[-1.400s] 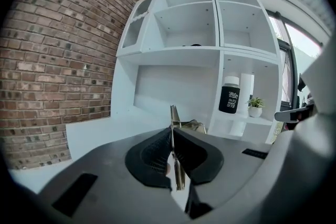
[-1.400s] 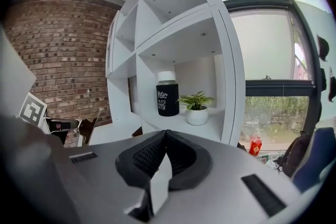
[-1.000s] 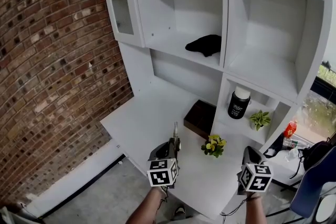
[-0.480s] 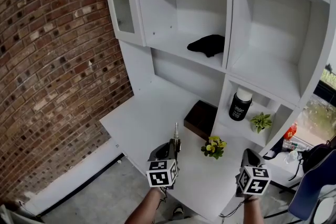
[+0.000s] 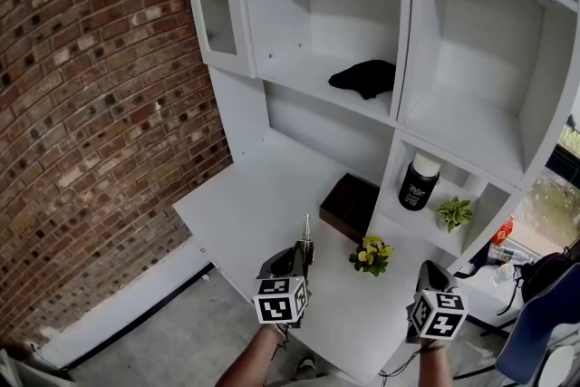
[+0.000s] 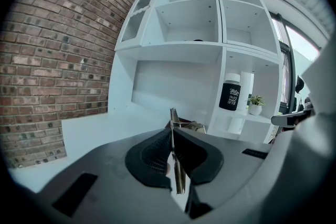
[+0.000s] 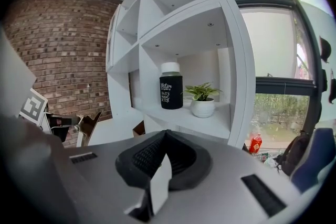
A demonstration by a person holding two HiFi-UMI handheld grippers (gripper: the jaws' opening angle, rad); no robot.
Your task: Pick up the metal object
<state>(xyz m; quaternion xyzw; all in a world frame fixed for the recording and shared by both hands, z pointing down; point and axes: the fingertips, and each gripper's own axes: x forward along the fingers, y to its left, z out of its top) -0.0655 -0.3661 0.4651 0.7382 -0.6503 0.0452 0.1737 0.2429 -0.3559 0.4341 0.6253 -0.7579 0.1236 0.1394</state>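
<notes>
— What is seen near the black bottle (image 5: pixel 418 183)?
— A thin, flat metal object (image 6: pixel 176 170) is clamped upright in the left gripper (image 6: pixel 171 134), left of that bottle. A brown box (image 5: pixel 348 204) and yellow flowers (image 5: pixel 371 253) are set between them. The right gripper (image 7: pixel 165 135) is closed on nothing.
— And the bottle's label?
— White lettering is printed there; seemingly "Water".

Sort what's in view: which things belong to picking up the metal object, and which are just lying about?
Job in hand:
metal object, clamped in the left gripper
right gripper, shut, empty

Lying about:
black cloth
black bottle
potted plant
yellow flowers
brown box
</notes>
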